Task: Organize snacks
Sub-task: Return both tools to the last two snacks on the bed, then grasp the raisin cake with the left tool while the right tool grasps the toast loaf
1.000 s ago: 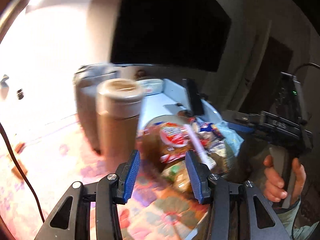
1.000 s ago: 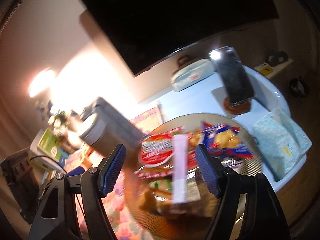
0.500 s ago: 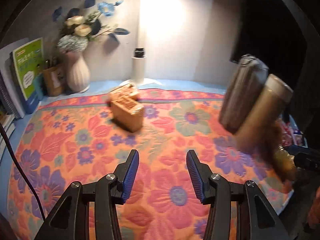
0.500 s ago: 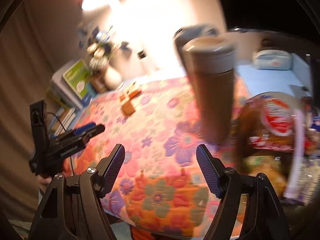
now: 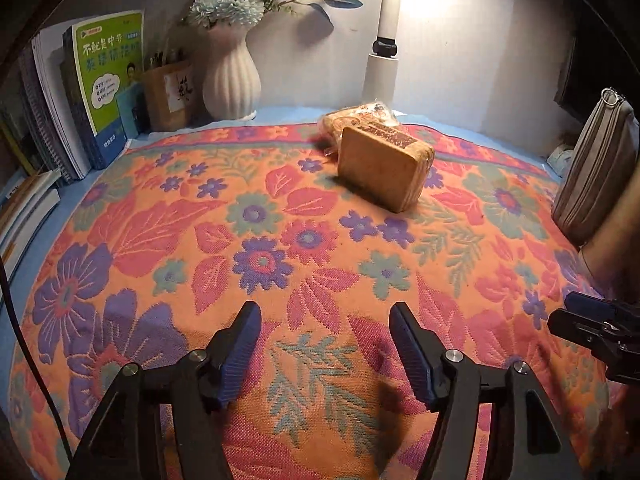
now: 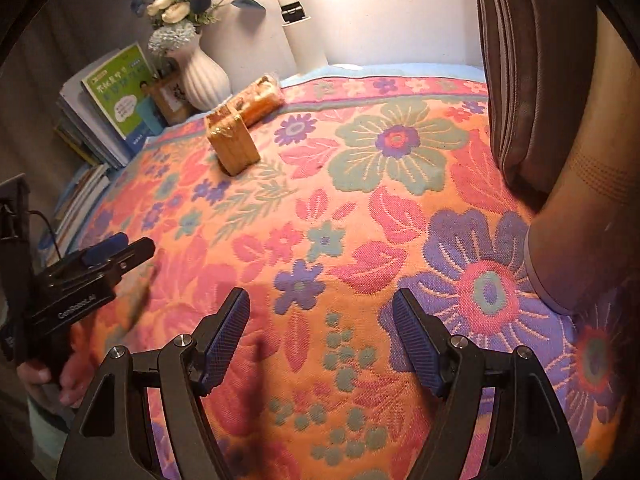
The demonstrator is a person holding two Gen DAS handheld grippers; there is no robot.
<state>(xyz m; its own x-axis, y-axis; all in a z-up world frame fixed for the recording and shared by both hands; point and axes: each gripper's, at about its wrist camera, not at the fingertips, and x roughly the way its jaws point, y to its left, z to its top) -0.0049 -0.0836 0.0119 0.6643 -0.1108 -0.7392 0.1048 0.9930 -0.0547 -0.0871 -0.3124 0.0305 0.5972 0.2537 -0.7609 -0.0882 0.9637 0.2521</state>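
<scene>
Two wrapped brown snack packs lie on the floral cloth at the far side. The nearer, block-shaped pack [image 5: 384,168] stands on edge; it also shows in the right wrist view [image 6: 233,145]. A second pack [image 5: 356,114] lies behind it, seen too in the right wrist view [image 6: 262,98]. My left gripper [image 5: 325,350] is open and empty, low over the cloth, well short of the packs. My right gripper [image 6: 320,334] is open and empty over the cloth's near right part. The left gripper shows at the left of the right wrist view [image 6: 108,254].
A floral cloth [image 5: 280,248] covers the table. A white vase [image 5: 231,80], books [image 5: 108,80], a pen holder [image 5: 168,94] and a lamp post [image 5: 384,52] line the back. A tan cup [image 6: 584,200] and grey pouch [image 6: 516,72] stand at the right.
Both views swung left, away from the plate of snacks, to face the floral cloth and the two brown packs. Both grippers stayed open.
</scene>
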